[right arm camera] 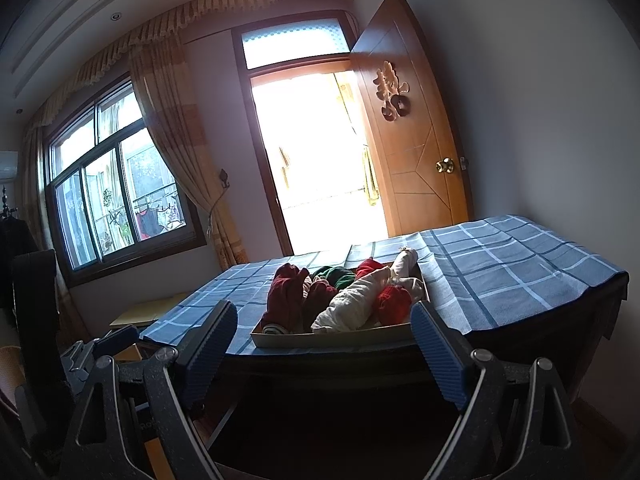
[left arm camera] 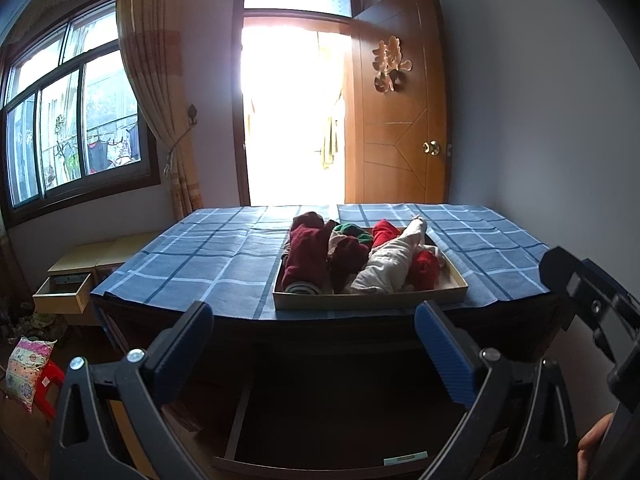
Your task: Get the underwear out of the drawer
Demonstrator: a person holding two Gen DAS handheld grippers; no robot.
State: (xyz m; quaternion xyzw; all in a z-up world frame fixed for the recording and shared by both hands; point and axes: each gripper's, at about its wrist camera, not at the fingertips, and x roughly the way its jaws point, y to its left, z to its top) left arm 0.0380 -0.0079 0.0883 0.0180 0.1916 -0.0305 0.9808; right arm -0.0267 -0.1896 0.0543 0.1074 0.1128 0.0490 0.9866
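Blue-checked cloth covered the tabletop [left arm camera: 208,248], and on it sat a shallow drawer [left arm camera: 368,300] filled with rolled underwear [left arm camera: 384,266] in maroon, cream, red and green. Both claws were spread wide and empty: the left claw [left arm camera: 314,350] and the right claw [right arm camera: 324,354] were held short of the near table edge, well apart from the drawer. Judged step: approach, nothing grasped yet. The next move called for advancing one claw over the drawer wall, lowering it onto a single roll and closing.
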